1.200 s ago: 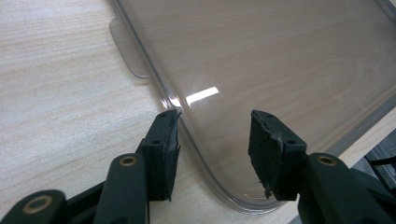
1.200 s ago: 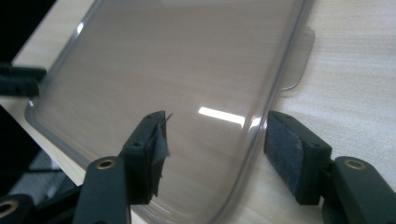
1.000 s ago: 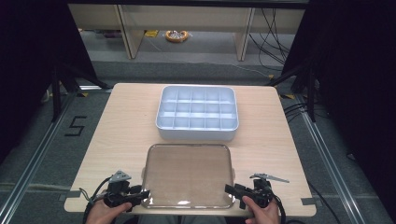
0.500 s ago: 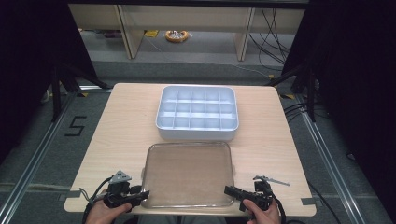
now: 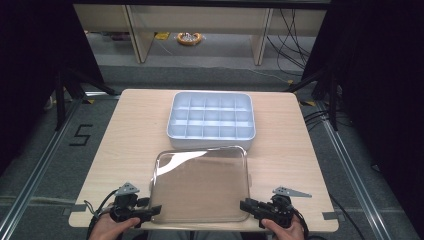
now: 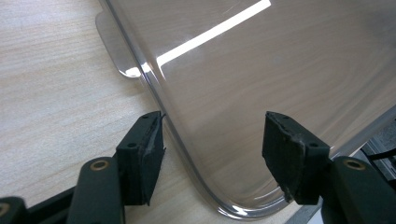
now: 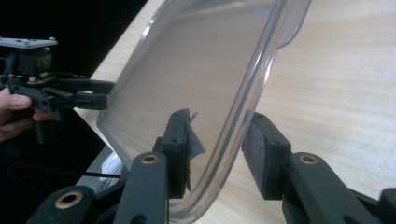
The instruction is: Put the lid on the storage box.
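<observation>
Left tool [image 5: 152,212] has just been opening; its jaws stand apart astride the near corner of the clear lid [image 5: 202,187], pads off it. Ahead of both tools, the lid lies on the desk [image 5: 130,135]. Right tool [image 5: 247,206] straddles the lid's rim, narrowly gapped; contact unclear.
</observation>
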Tool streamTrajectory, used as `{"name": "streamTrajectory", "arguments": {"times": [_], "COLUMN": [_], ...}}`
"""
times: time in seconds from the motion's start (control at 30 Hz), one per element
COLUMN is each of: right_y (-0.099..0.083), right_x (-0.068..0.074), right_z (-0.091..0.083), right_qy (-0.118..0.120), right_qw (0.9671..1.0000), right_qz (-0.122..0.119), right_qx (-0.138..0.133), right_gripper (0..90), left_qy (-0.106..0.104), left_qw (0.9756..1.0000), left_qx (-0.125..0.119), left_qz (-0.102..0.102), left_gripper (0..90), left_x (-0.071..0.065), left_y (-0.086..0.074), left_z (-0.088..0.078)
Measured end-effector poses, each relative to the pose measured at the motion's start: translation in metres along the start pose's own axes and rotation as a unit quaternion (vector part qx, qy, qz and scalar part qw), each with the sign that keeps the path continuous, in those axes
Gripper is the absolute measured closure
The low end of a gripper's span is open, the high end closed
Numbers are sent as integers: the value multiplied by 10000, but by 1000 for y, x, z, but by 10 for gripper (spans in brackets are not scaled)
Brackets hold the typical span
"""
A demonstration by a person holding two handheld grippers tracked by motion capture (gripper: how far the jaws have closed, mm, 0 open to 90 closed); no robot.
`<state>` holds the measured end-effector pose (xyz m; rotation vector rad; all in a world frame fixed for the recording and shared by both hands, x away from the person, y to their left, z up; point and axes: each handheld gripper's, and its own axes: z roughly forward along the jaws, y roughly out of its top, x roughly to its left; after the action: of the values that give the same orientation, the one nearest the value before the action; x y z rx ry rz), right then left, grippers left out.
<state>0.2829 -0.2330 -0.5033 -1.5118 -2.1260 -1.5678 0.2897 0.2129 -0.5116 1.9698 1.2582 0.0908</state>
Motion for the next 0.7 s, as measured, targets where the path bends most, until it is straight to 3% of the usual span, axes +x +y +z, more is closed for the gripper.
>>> {"name": "streamTrajectory", "arguments": {"times": [0.1, 0.2, 0.3, 0.33, 0.37, 0.4, 0.47, 0.53, 0.57, 0.63, 0.7], "right_y": [1, 0, 1, 1, 2, 1, 2, 2, 3, 3, 3], "right_x": [-1, 0, 3, 2, 4, 6, 3, 4, 6, 2, 6], "right_z": [1, 1, 3, 5, 4, 4, 4, 3, 1, 3, 3], "right_qy": [-22, 48, 64, 11, 36, 24, -48, -86, -454, -599, -579], "right_qw": [9999, 9997, 9993, 9990, 9992, 9995, 9990, 9993, 9972, 9957, 9964], "right_qz": [-154, -224, -332, -415, -365, -227, -369, -256, -334, -577, -440], "right_qx": [-55, 44, 128, 144, 183, 217, 240, 262, 483, 404, 434], "right_gripper": [642, 656, 662, 663, 663, 663, 662, 663, 680, 683, 683], "left_qy": [-55, -68, -113, -154, -154, -91, -153, -143, -156, -120, -65], "left_qw": [10000, 9998, 9998, 9993, 9988, 9990, 9984, 9984, 9981, 9981, 9980], "left_qx": [-22, -27, 13, -62, -119, -143, -179, -220, -339, -427, -454], "left_qz": [-44, -179, -182, -339, -443, -412, -506, -492, -487, -433, -433], "left_gripper": [349, 326, 316, 316, 327, 369, 424, 483, 529, 550, 559], "left_x": [1, 5, 6, 6, 6, 6, 8, 9, 10, 8, 8], "left_y": [1, 2, 2, 2, 2, 2, 2, 2, 2, 2, 2], "left_z": [0, 0, -1, 0, 0, 0, -1, -3, -5, -7, -8]}}
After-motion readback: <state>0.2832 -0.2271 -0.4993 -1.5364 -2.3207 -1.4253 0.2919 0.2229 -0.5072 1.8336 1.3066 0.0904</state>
